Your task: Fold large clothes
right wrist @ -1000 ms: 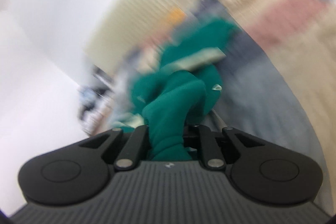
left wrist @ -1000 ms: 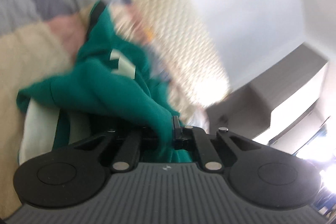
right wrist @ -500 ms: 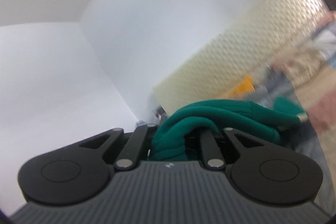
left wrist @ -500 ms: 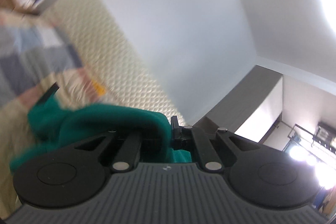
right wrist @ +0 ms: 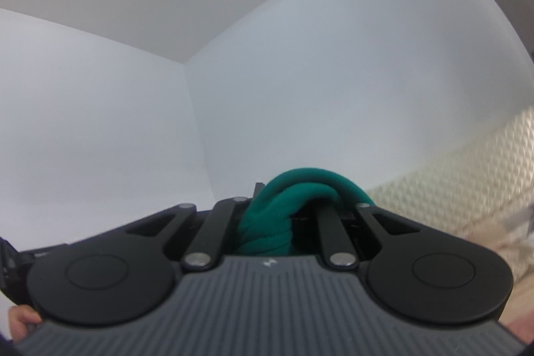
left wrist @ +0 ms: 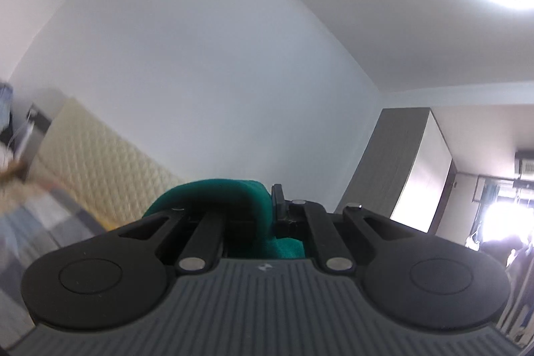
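Fabric of one green garment (left wrist: 230,199) bunches at lower centre of both views, clamped by the left hand-held gripper (left wrist: 267,212) and the right hand-held gripper (right wrist: 283,206); one quilted headboard (left wrist: 96,155) sits lower left.

Teal-green garment (left wrist: 230,199), cream quilted headboard (left wrist: 100,152)
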